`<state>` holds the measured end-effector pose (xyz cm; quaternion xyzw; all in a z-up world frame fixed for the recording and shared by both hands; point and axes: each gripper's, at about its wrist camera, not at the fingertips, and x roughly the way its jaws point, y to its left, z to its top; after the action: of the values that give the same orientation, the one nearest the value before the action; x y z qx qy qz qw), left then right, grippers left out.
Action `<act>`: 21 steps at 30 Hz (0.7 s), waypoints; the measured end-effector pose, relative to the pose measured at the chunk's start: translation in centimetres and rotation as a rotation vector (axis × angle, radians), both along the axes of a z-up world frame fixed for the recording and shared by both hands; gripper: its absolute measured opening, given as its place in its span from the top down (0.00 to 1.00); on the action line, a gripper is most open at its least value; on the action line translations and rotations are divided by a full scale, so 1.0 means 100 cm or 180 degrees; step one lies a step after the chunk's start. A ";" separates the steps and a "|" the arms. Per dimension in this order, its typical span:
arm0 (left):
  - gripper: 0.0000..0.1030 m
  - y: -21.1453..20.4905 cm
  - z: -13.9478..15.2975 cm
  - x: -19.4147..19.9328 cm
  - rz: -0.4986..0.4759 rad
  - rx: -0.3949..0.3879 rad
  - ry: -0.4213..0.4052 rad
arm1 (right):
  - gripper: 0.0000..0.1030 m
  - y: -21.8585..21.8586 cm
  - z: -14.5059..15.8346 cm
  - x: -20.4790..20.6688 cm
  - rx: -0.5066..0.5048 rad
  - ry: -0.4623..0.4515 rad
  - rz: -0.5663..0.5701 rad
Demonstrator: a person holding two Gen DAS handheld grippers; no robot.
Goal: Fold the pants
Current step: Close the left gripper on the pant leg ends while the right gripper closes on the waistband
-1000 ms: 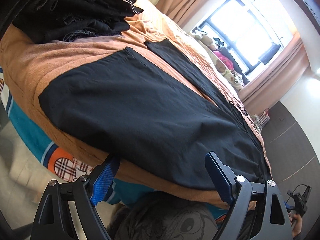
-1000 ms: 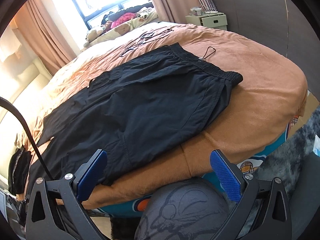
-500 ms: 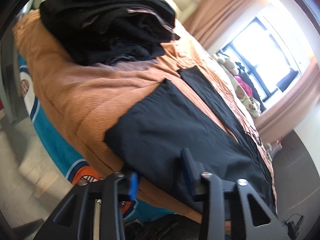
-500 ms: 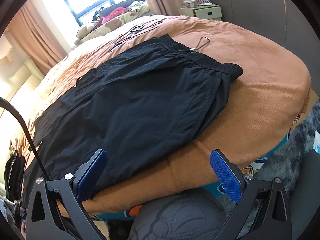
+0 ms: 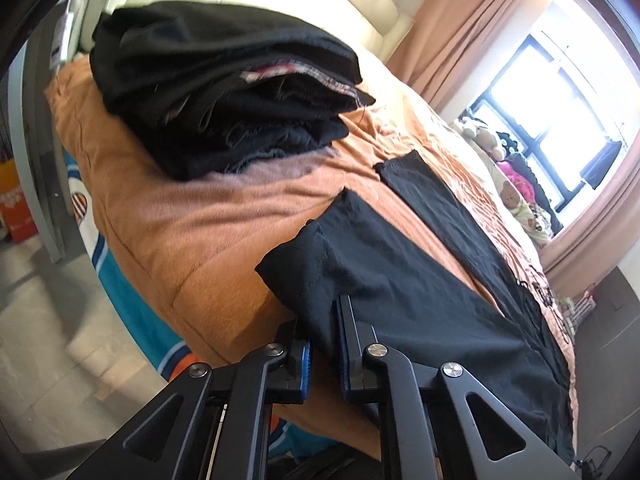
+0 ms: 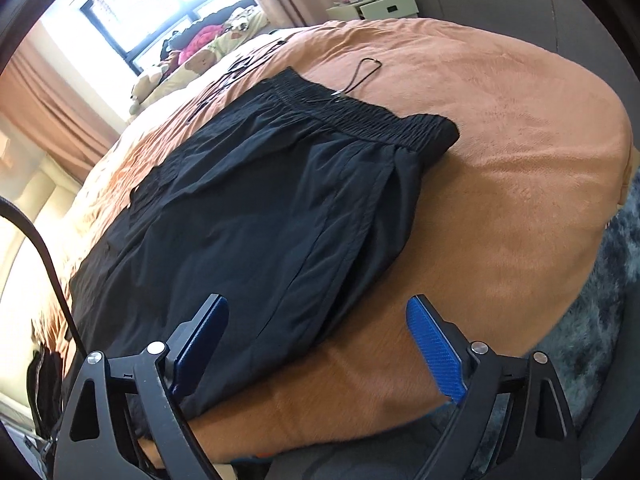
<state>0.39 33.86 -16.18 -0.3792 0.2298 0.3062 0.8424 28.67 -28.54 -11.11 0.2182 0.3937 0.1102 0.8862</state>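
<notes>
Pants [image 5: 420, 280] look thin, limp, slippery; our left gripper [image 5: 323, 344] has just closed, fingers clamped on the hem, right gripper [image 6: 316, 344] fingers apart, just narrowing over the side seam

Pants [image 6: 256, 216]: thin matt black cloth. Blanket [image 6: 520, 184]: fuzzy orange fleece. Tongs pads [image 6: 436, 350]: ribbed blue.

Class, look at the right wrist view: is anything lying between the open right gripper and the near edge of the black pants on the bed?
Nothing visible does. The right gripper stands open with the pants' near edge already between its fingers, its jaws having just been closing. A hanger lies beyond the waistband, clear of the path.
</notes>
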 end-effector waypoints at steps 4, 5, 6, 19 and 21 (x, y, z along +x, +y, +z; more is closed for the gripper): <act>0.90 0.000 0.018 0.011 0.0063 0.0109 0.0051 | 0.22 -0.015 -0.007 0.018 0.0194 0.0016 -0.0003; 0.90 0.001 0.020 0.013 0.0076 0.0123 0.0093 | 0.24 -0.016 -0.007 0.022 0.0211 0.0014 -0.0006; 0.90 0.002 0.022 0.016 0.0093 0.0129 0.0142 | 0.27 -0.018 -0.008 0.027 0.0246 0.0018 0.0009; 0.91 0.004 0.053 0.026 0.0146 0.0266 0.0135 | 0.94 -0.040 -0.005 0.052 0.0340 0.0047 0.0014; 0.91 0.006 0.057 0.029 0.0135 0.0280 0.0131 | 0.95 -0.042 0.001 0.047 0.0366 0.0004 -0.0011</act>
<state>3.34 34.47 -10.52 -0.3401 0.2253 0.3415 0.8467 33.37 -32.70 -11.05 0.2694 0.3869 0.1310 0.8721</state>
